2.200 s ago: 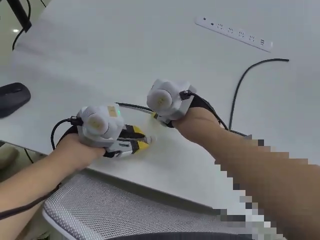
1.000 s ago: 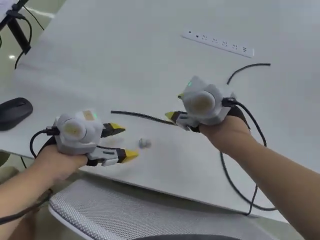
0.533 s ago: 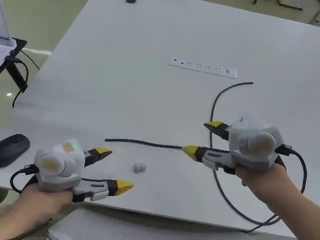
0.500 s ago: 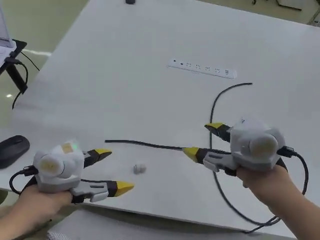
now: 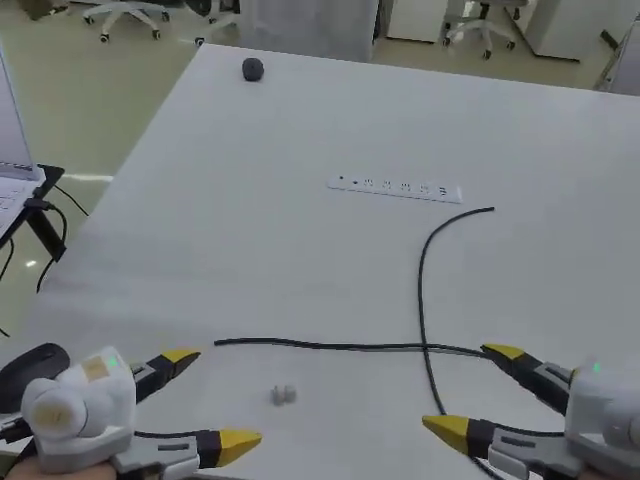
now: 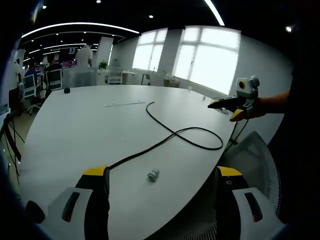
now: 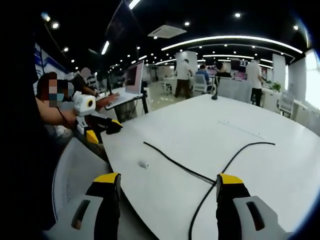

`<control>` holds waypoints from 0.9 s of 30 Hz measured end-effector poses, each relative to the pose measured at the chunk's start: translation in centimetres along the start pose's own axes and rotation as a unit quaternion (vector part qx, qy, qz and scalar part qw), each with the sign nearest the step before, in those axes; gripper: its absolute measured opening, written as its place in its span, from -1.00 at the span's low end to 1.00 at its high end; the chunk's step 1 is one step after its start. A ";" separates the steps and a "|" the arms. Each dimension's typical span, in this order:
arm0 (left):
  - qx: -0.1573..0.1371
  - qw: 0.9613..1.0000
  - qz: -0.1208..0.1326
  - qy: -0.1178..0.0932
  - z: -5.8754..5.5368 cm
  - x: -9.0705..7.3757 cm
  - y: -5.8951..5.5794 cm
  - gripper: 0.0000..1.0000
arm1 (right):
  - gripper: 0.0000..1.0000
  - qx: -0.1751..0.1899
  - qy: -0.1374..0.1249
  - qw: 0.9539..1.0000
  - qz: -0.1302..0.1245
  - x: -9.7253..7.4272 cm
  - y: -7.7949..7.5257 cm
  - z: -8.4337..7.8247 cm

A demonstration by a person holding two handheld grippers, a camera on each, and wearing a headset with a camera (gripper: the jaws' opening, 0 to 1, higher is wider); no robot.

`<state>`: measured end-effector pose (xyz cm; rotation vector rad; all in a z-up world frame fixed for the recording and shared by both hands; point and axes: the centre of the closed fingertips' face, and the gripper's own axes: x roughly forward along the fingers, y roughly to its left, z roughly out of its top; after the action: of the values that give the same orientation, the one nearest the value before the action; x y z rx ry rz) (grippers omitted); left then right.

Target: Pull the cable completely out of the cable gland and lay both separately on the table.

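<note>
The black cable (image 5: 330,346) lies loose on the white table (image 5: 250,230), with one straight run and one long curve. The small grey cable gland (image 5: 283,395) sits by itself just in front of the cable's left end, apart from it. My left gripper (image 5: 212,397) hovers open at the near left edge, nothing between its yellow tips. My right gripper (image 5: 470,390) is open at the near right, over the cable's curve. In the left gripper view the gland (image 6: 153,174) and cable (image 6: 170,135) lie ahead of the jaws. The right gripper view has the gland (image 7: 143,164) and cable (image 7: 180,165) too.
A white power strip (image 5: 395,188) lies at mid-table beyond the cable. A dark round object (image 5: 252,69) sits at the far end and a black mouse (image 5: 35,360) at the near left. A mesh chair (image 6: 250,150) stands at the table's near edge.
Both grippers were together at the gland and cable; they have since opened and drawn apart toward the near edge, leaving the gland and cable lying separately. The head camera has tilted up.
</note>
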<state>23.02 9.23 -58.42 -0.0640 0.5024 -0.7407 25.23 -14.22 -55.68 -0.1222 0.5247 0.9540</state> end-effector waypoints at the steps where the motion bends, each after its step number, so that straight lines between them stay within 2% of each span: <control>1: 0.001 1.000 0.002 -0.003 0.2 0.0 0.0 0.77 | 0.59 -0.006 0.001 1.000 -0.004 -0.1 0.0 -0.4; 4: 0.006 1.000 0.001 -0.008 0.8 0.0 -0.4 0.82 | 0.64 0.002 0.010 1.000 0.004 -0.4 0.3 -1.9; 6: 0.007 1.000 0.004 -0.012 1.1 0.0 -0.5 0.84 | 0.75 0.006 0.005 1.000 0.009 -0.6 0.6 -2.2; 9: 0.007 1.000 0.006 -0.017 1.4 0.0 -0.6 0.87 | 0.81 -0.005 0.021 1.000 0.011 -0.7 0.7 -2.9; 14: 0.004 1.000 0.010 -0.021 1.6 -0.1 -0.5 0.95 | 0.98 0.017 0.006 1.000 0.025 -1.0 1.2 -2.5; 16: 0.001 1.000 0.011 -0.022 1.5 -0.2 -0.5 0.98 | 0.98 0.037 0.000 0.999 0.027 -1.2 1.3 -2.4; 20: -0.004 0.999 0.019 -0.028 1.7 -0.5 -0.2 0.98 | 0.98 0.050 0.004 0.998 0.024 -1.3 1.4 -2.7; 27: -0.005 1.000 0.017 -0.025 1.4 -0.6 -0.6 0.98 | 0.98 0.038 0.017 0.999 0.026 -1.3 1.6 -3.5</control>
<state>22.88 9.00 -56.80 -0.0830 0.4576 -0.7007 22.03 -15.36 -57.86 -0.0556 0.5975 0.9828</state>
